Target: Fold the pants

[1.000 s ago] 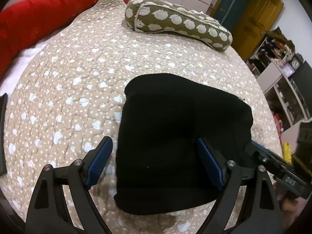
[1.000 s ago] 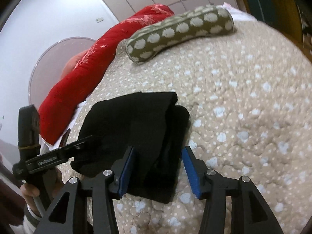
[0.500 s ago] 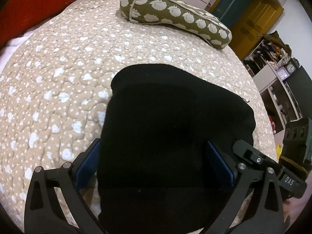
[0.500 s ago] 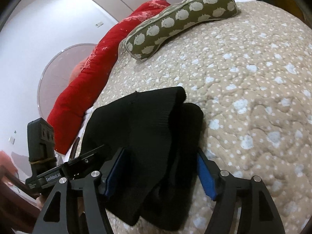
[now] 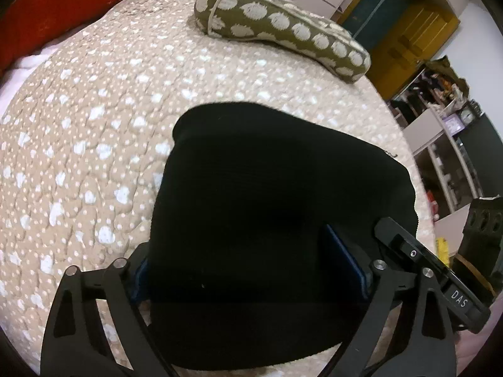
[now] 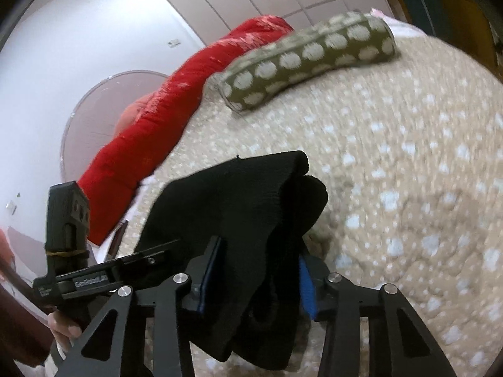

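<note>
Your right gripper (image 6: 256,278) is closing on the folded pants (image 6: 251,207), left gripper (image 5: 248,279) closing astride them; uneven pull could undo the fold

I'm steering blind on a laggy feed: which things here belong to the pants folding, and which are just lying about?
Part of the job:
- black pants, folded bundle on the bedspread
- left gripper, closing astride them
- right gripper, closing around their edge

Lying about:
- spotted green pillow
- red blanket
- shelves

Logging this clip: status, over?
Left gripper closing, astride folded black pants. Right gripper closing on the pants' edge. Spotted pillow well clear.
</note>
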A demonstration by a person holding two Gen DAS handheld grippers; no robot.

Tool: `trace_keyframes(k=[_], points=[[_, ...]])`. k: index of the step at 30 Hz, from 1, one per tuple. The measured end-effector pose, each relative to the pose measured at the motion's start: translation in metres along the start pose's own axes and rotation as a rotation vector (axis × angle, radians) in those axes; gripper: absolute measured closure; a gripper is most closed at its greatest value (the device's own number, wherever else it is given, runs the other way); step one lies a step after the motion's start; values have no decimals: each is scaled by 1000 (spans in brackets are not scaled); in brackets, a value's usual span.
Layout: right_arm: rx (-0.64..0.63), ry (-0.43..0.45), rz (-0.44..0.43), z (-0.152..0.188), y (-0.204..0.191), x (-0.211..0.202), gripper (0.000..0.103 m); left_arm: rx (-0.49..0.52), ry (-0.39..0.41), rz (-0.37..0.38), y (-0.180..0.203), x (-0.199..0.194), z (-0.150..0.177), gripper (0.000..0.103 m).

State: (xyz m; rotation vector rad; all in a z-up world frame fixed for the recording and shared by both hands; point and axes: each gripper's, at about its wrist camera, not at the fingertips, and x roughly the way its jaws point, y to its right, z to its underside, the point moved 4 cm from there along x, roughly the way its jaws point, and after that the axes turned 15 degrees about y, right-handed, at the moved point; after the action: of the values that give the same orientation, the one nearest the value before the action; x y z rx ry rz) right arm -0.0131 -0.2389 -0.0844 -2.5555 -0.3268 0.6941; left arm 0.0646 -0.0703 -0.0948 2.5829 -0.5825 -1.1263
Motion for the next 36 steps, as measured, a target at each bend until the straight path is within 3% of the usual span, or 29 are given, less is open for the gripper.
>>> trace_keyframes(k=[3, 8, 14, 17, 19, 21, 24, 28, 30, 33, 36], points=[[-15, 39, -19, -22, -6, -4, 62, -5, 24, 31, 5, -5, -21, 14], [-26, 92, -8, -58, -4, 12, 62, 59, 84, -8, 19, 6, -59, 15], [12, 88, 18, -84, 19, 52, 62, 76, 48, -46, 19, 50, -82, 15], [19, 5, 93, -76, 45, 81, 59, 116, -16, -104, 14, 82, -74, 15], [30, -47, 138, -67, 59, 87, 51, 96, -19, -72, 9, 89, -70, 14], [31, -27, 139, -72, 59, 73, 51, 86, -11, -68, 5, 85, -69, 14], [-67, 39, 176, -86, 44, 48, 51, 109, 28, -111, 0, 65, -70, 14], [-196, 82, 129, -94, 4, 32, 54, 148, 73, -162, -3, 46, -61, 14], [-242, 48, 128, -80, -6, 38, 60, 144, 73, -169, -4, 44, -54, 14], [-308, -38, 204, -47, -3, 50, 62, 123, 79, -167, -7, 44, -46, 14], [-323, -4, 226, -33, 1, 45, 62, 122, 75, -168, -6, 44, -43, 14]])
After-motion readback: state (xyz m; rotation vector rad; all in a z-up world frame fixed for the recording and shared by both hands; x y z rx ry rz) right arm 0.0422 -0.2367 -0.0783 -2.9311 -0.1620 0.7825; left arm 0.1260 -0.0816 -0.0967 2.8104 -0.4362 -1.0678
